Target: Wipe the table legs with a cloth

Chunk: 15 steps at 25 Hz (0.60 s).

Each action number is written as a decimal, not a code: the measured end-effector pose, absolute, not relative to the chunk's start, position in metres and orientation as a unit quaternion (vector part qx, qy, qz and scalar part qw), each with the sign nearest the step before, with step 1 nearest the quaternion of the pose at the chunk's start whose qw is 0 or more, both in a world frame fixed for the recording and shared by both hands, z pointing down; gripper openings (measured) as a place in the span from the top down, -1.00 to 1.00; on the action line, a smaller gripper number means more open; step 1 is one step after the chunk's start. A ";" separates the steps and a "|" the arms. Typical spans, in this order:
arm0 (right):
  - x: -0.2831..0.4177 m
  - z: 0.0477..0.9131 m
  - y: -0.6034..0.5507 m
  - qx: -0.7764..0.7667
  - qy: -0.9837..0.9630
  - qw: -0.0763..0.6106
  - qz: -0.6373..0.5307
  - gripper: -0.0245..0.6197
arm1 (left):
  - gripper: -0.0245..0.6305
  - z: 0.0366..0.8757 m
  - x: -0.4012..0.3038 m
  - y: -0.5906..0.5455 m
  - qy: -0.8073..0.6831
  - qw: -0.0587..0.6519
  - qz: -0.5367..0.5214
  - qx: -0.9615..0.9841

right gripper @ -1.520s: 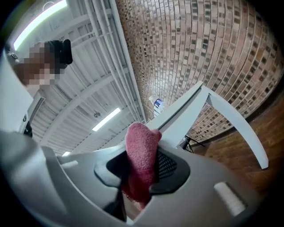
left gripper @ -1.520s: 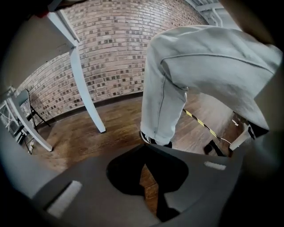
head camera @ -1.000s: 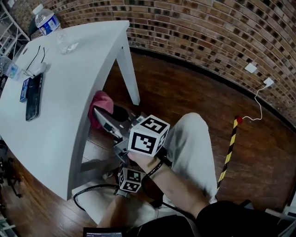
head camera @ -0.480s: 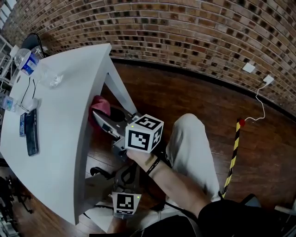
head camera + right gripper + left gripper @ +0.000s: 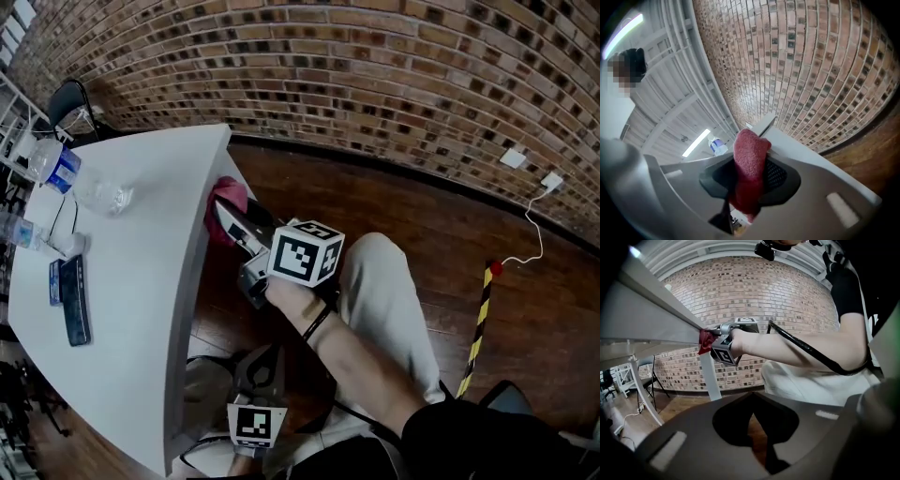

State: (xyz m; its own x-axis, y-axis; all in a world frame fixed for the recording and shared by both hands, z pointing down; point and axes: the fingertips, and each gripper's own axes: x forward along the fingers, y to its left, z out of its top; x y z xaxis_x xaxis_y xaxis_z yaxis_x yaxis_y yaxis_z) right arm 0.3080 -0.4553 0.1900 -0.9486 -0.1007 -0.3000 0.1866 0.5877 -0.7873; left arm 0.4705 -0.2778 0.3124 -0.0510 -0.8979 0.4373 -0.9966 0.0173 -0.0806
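A clear plastic water bottle with a blue label stands near a crumpled clear wrapper. A flat black phone lies well apart from both. A yellow-and-black striped post shows against the dark wooden floor, below the red-brown brick wall.

Perhaps a studio — brick wall, wooden floor, white table
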 end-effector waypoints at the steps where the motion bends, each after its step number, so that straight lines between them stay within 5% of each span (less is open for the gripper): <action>1: 0.306 0.191 -0.463 0.019 0.874 0.154 -0.461 0.59 | 0.92 0.310 0.470 -0.281 -0.702 0.134 0.182 0.675; 10: 0.297 0.195 -0.499 -0.011 0.864 0.106 -0.492 0.60 | 0.92 0.283 0.452 -0.292 -0.732 0.140 0.169 0.645; 15: 0.310 0.188 -0.519 -0.041 0.838 0.146 -0.524 0.60 | 0.92 0.266 0.442 -0.297 -0.749 0.136 0.158 0.629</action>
